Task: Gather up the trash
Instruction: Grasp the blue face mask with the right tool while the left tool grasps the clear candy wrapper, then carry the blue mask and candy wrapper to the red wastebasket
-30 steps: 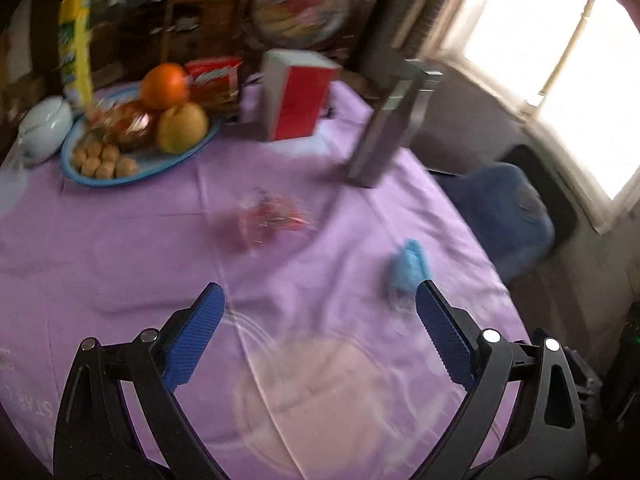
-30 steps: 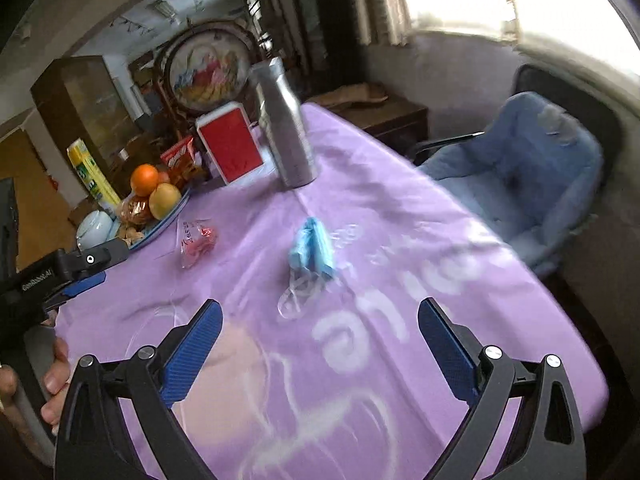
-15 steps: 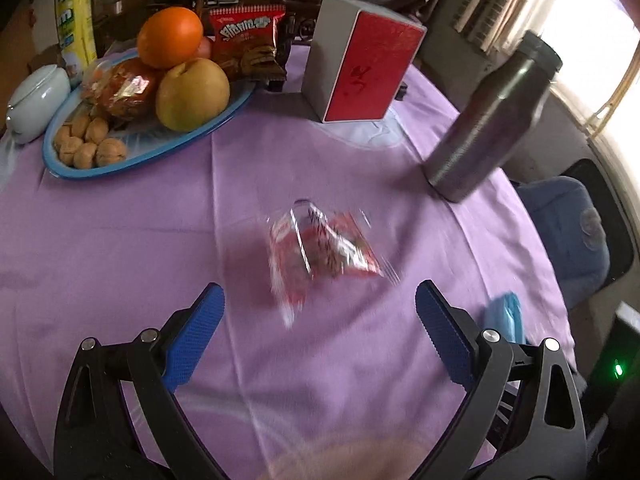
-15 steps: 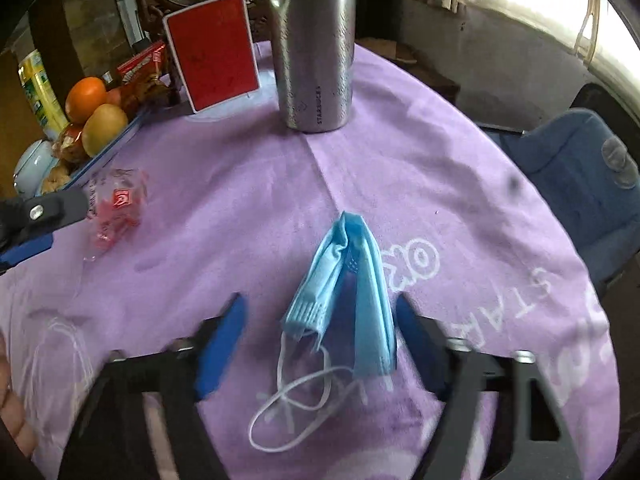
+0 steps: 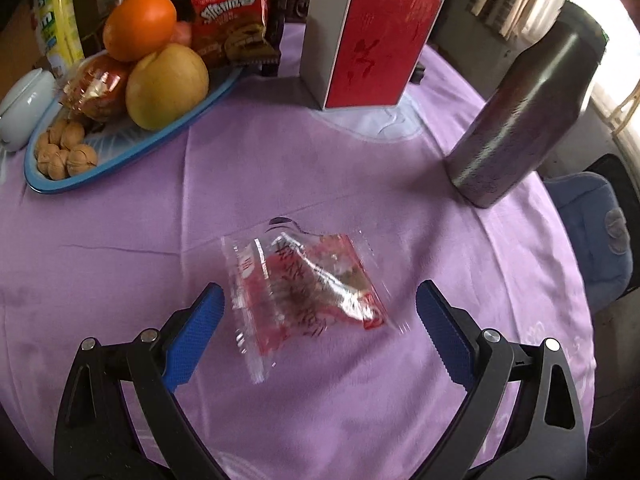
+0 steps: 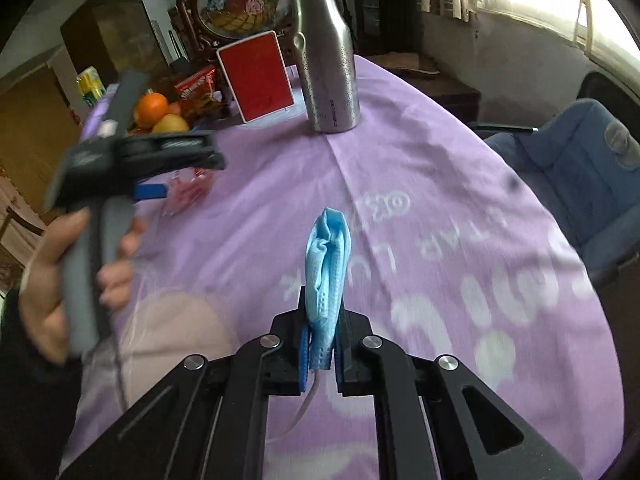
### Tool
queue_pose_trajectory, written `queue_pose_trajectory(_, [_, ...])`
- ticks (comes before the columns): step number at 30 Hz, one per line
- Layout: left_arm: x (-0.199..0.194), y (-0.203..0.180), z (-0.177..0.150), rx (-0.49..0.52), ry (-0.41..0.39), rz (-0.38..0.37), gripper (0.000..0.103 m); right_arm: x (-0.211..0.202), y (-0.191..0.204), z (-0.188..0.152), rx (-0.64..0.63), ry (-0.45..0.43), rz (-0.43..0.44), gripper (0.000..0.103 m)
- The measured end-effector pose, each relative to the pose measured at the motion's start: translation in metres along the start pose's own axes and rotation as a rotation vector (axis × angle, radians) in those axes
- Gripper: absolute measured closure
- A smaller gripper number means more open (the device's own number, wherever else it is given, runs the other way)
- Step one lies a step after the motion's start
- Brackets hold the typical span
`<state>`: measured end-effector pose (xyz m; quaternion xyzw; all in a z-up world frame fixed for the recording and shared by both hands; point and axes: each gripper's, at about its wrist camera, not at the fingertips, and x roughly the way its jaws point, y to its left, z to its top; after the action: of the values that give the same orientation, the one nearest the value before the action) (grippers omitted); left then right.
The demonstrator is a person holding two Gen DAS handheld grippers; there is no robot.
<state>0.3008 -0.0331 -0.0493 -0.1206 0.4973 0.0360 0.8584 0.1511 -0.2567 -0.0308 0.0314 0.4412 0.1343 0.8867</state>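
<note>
White, largely illegible brand lettering on the red snack packet [image 5: 234, 20] behind the fruit

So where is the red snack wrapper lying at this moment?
In the left wrist view, the red snack wrapper lies flat on the purple tablecloth, between the open left hand-held gripper fingers.

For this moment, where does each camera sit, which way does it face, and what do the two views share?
Left wrist: on the left gripper, angled down at the red wrapper between its open jaws.
Right wrist: on the right gripper, angled down across the table; jaws shut on the blue mask; the person's left hand shows.
Shared: purple cloth, steel bottle, red box, wrapper.
</note>
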Motion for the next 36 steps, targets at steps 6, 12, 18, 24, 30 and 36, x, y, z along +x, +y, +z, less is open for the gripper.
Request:
queue_pose_trajectory(6, [0.012,-0.01,-0.007,0.032,0.02,0.125,0.036,-0.028,-0.006,-0.027,0.008,-0.017,0.007,0.089])
queue_pose_trajectory(12, [-0.024,-0.014,-0.027,0.099,-0.049,0.27,0.054,-0.05,-0.01,-0.046,0.046,-0.048,0.018,0.088])
queue_pose_trajectory(18, [-0.094,-0.03,-0.06,0.15,-0.107,0.105,0.076,-0.082,-0.014,-0.071,0.126,-0.114,0.022,0.087])
queue_pose_trajectory(24, [-0.153,-0.053,-0.111,0.258,-0.203,-0.014,0.084,-0.113,-0.022,-0.101,0.185,-0.143,0.029,0.087])
queue_pose_trajectory(30, [-0.177,-0.075,-0.189,0.378,-0.182,-0.103,0.086,-0.141,-0.015,-0.133,0.164,-0.163,0.014,0.087])
queue_pose_trajectory(36, [-0.169,-0.075,-0.239,0.394,-0.128,-0.157,0.086,-0.161,-0.014,-0.16,0.157,-0.188,-0.02,0.087])
